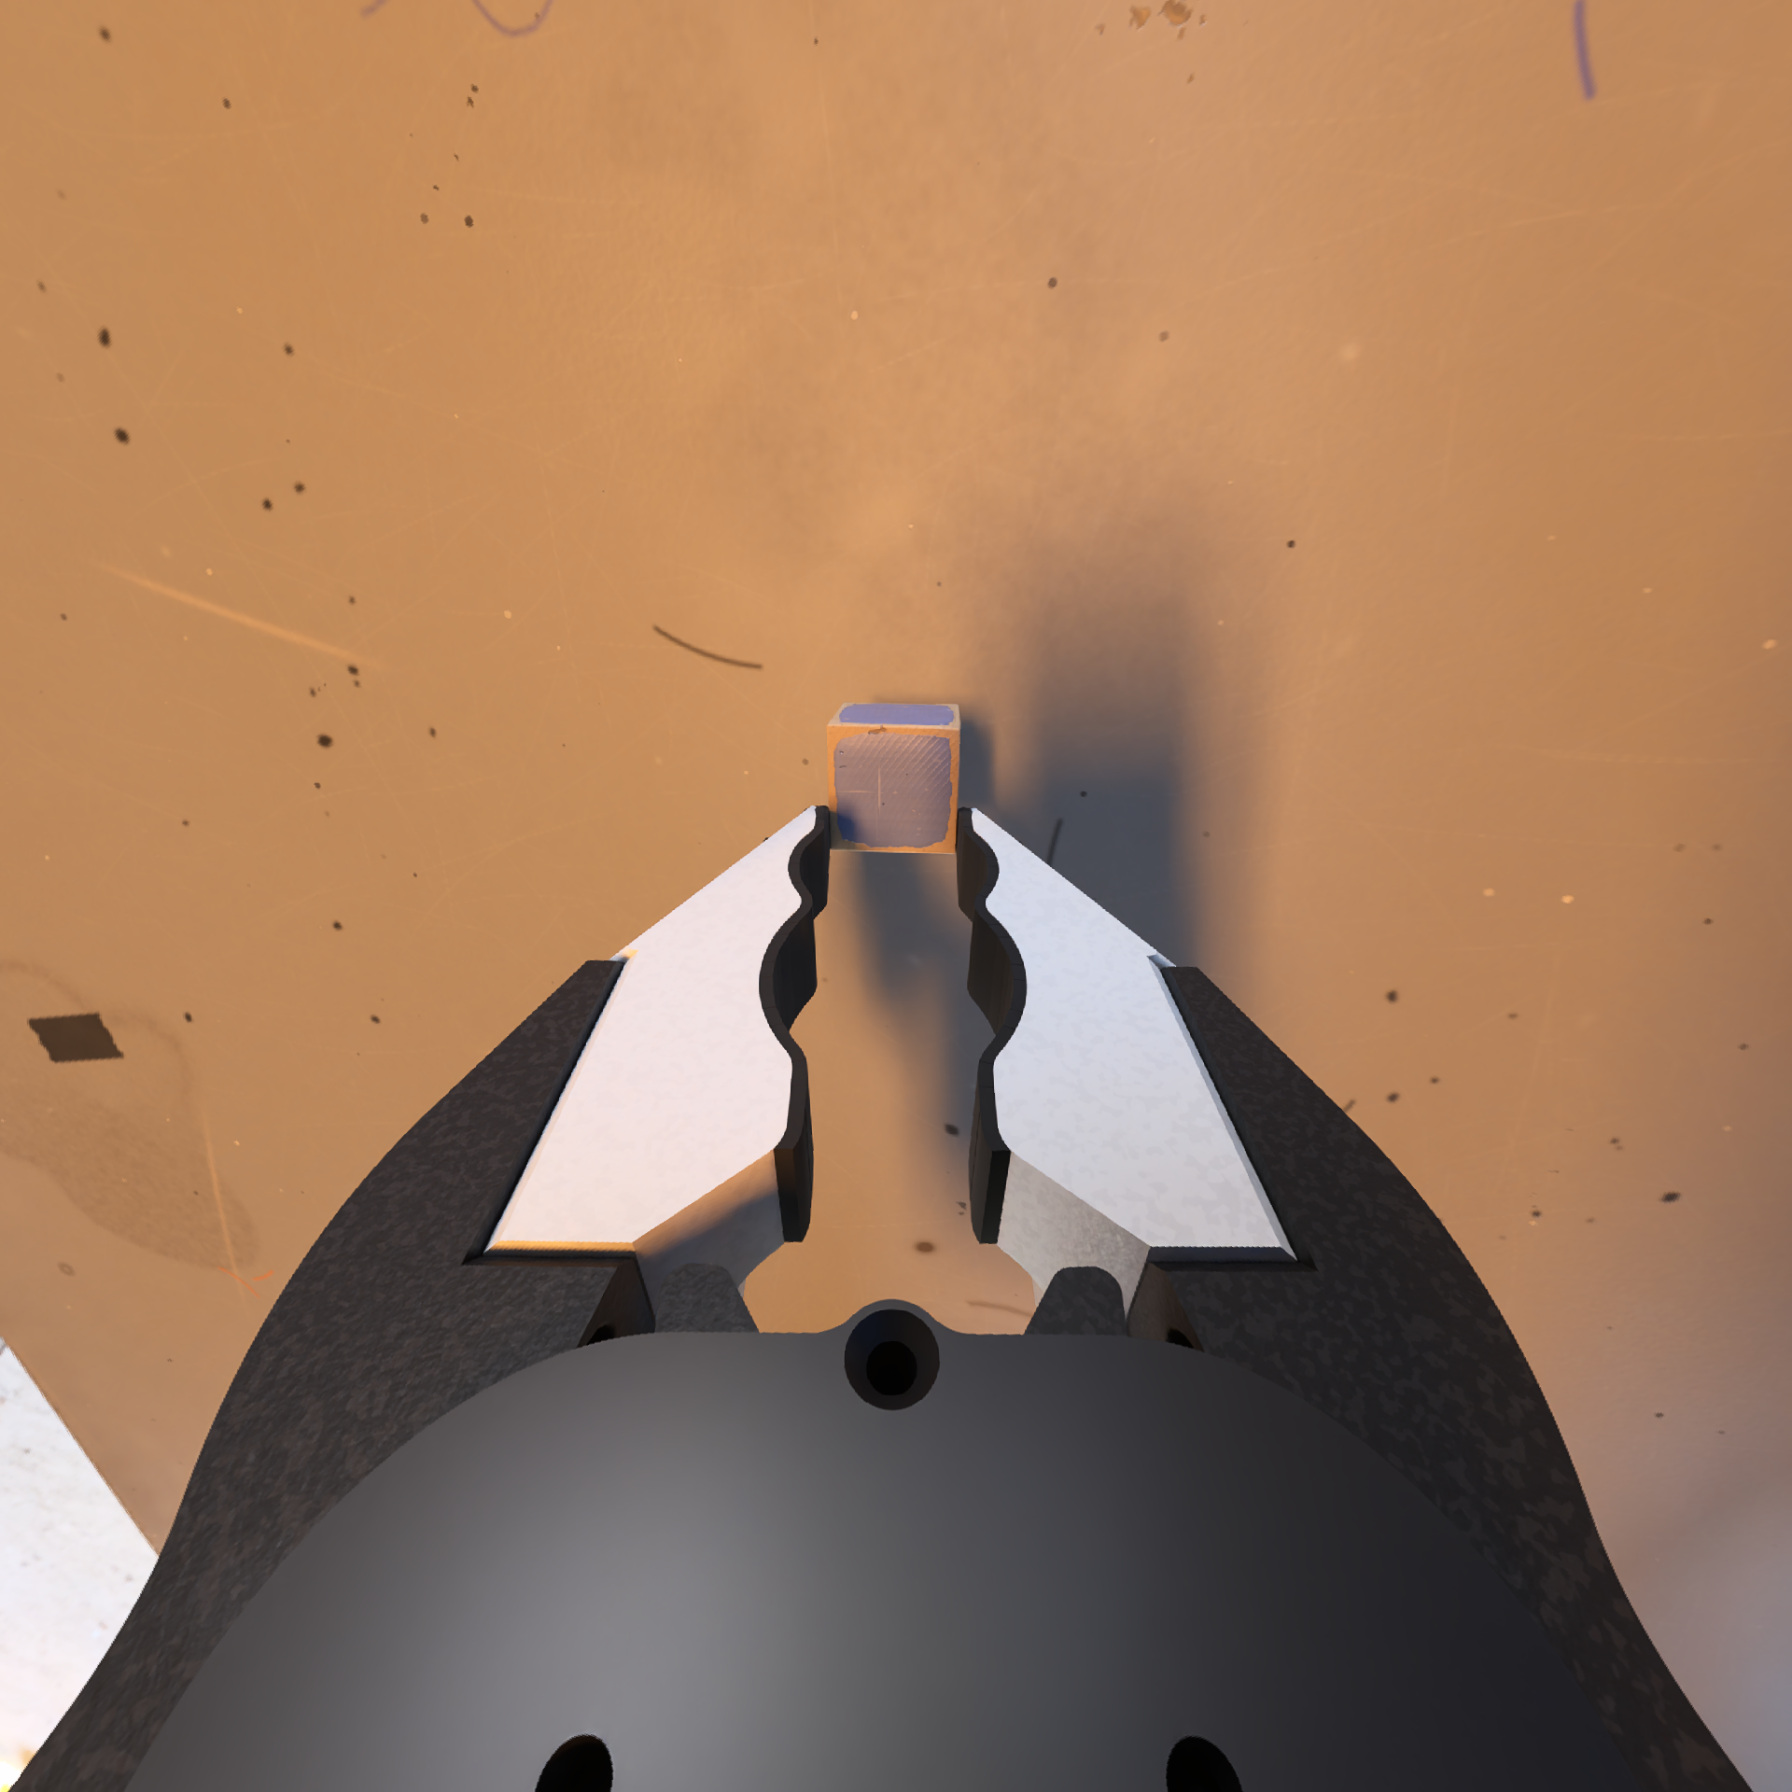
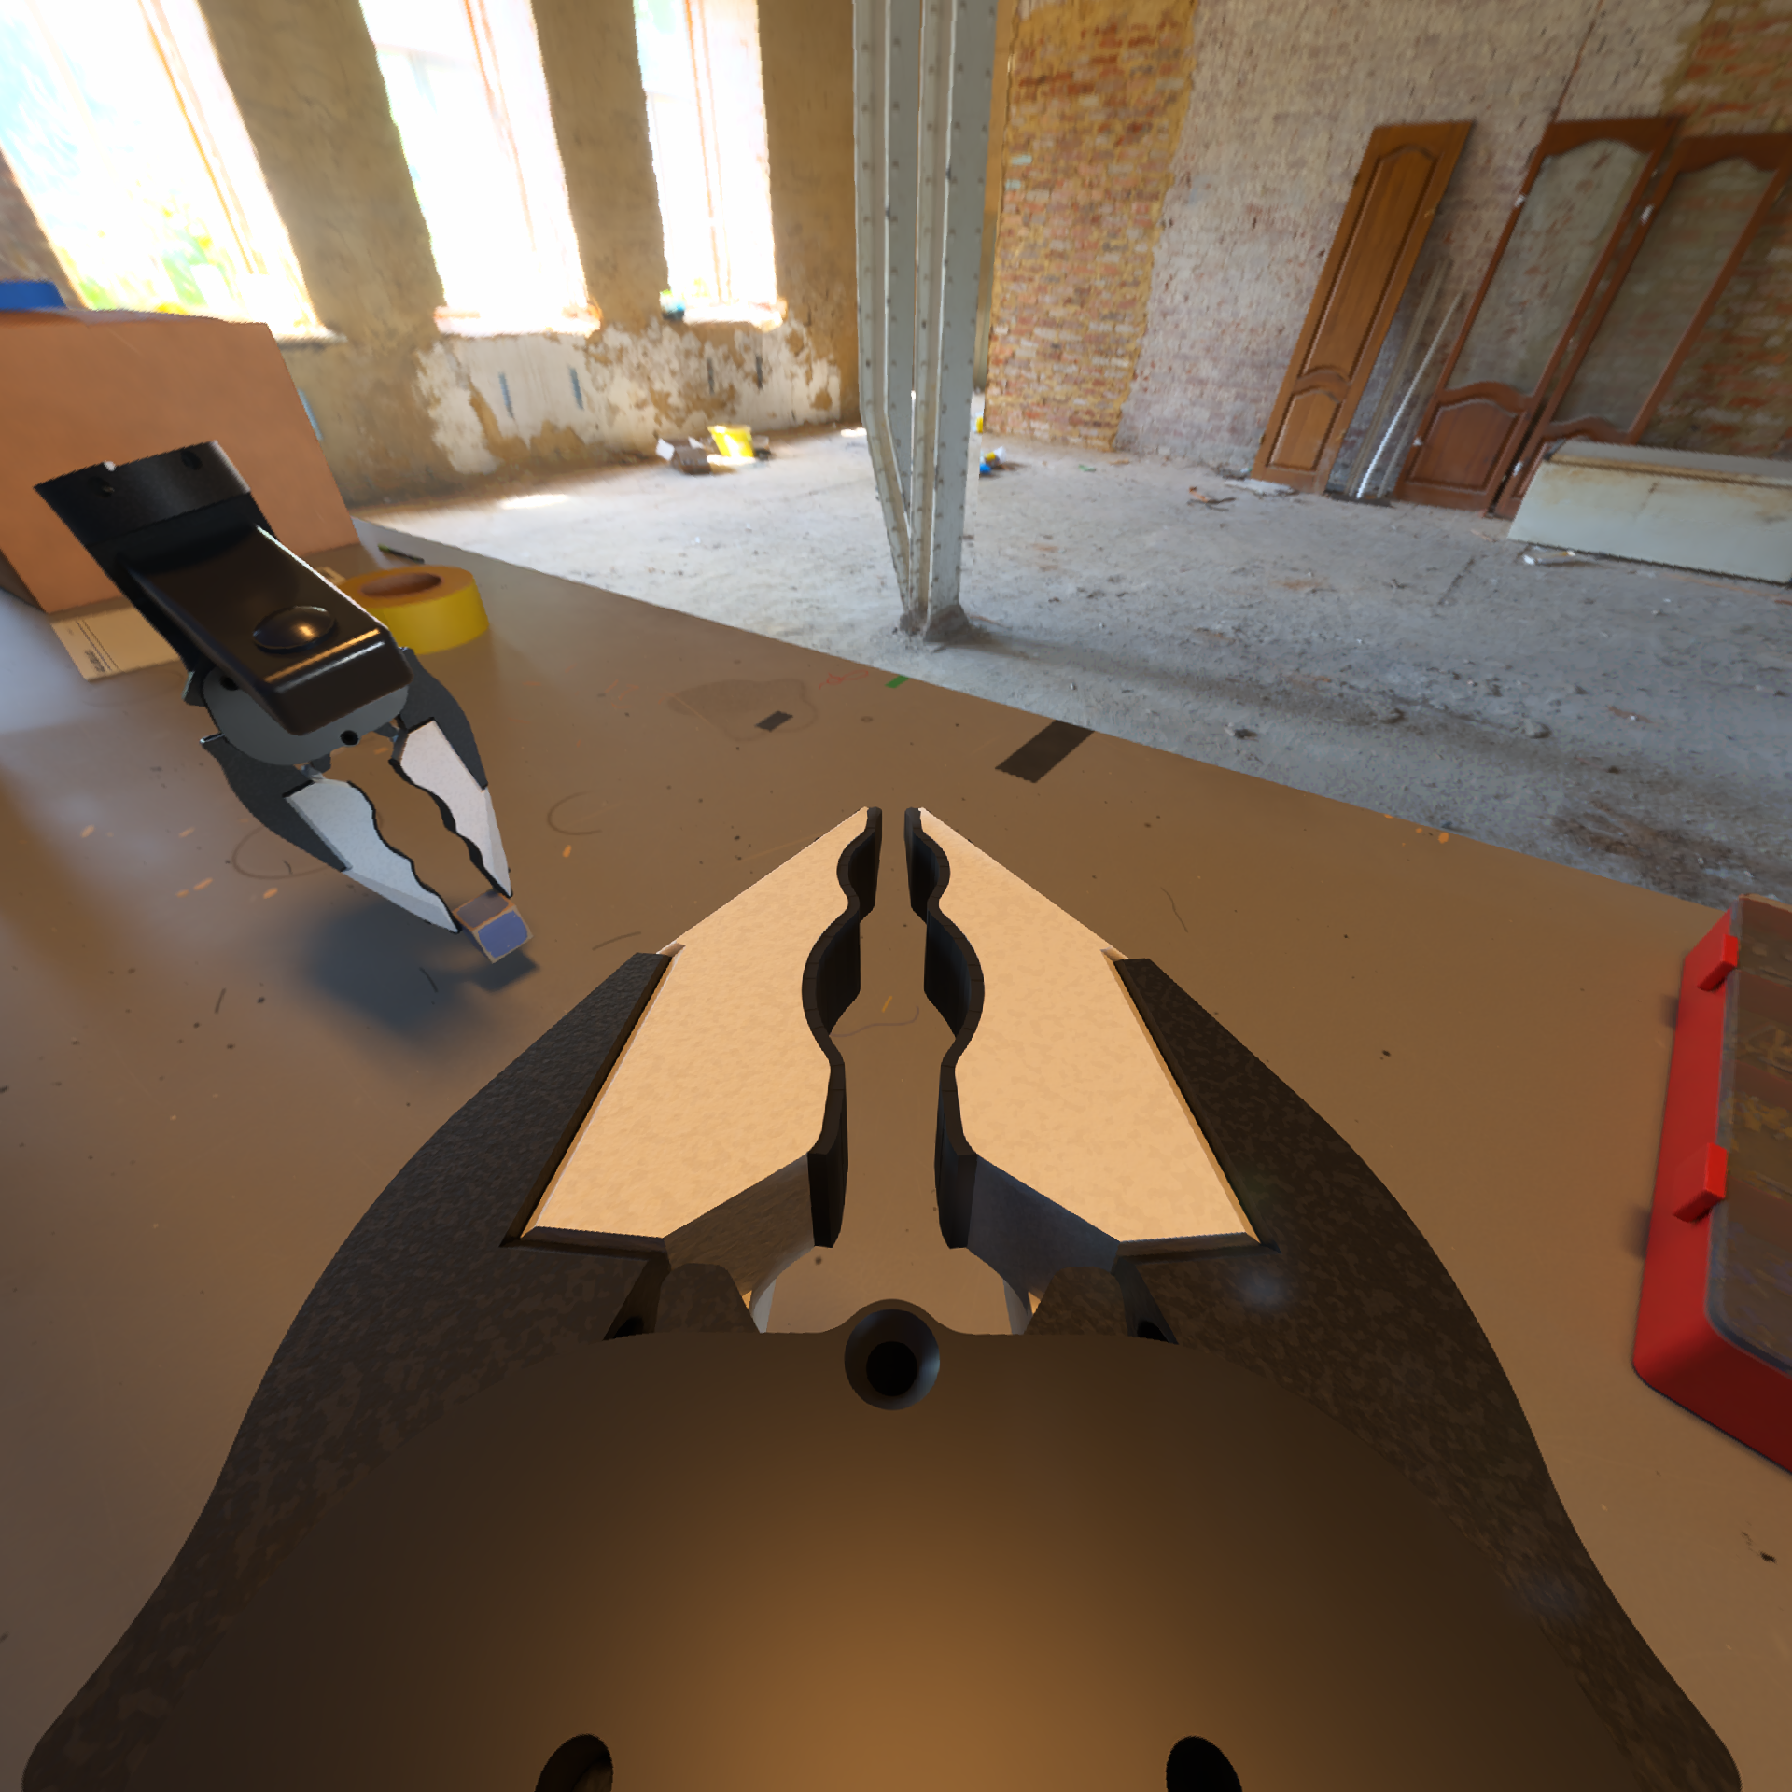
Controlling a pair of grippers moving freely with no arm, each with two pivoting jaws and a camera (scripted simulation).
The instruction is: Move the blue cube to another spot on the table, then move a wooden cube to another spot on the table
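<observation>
left gripper (image 1: 893, 824) tips pinch the blue cube (image 1: 893, 781) just above the table (image 1: 388, 388), right gripper (image 2: 893, 824) near-closed, empty, well apart

No writing is legible; the paper sheet (image 2: 102, 645) bears only unreadable print.

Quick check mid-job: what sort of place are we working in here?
Likely a run-down building under renovation: bare brick wall, wooden doors leaning against it, debris-strewn concrete floor. The work table stands inside it.
</observation>
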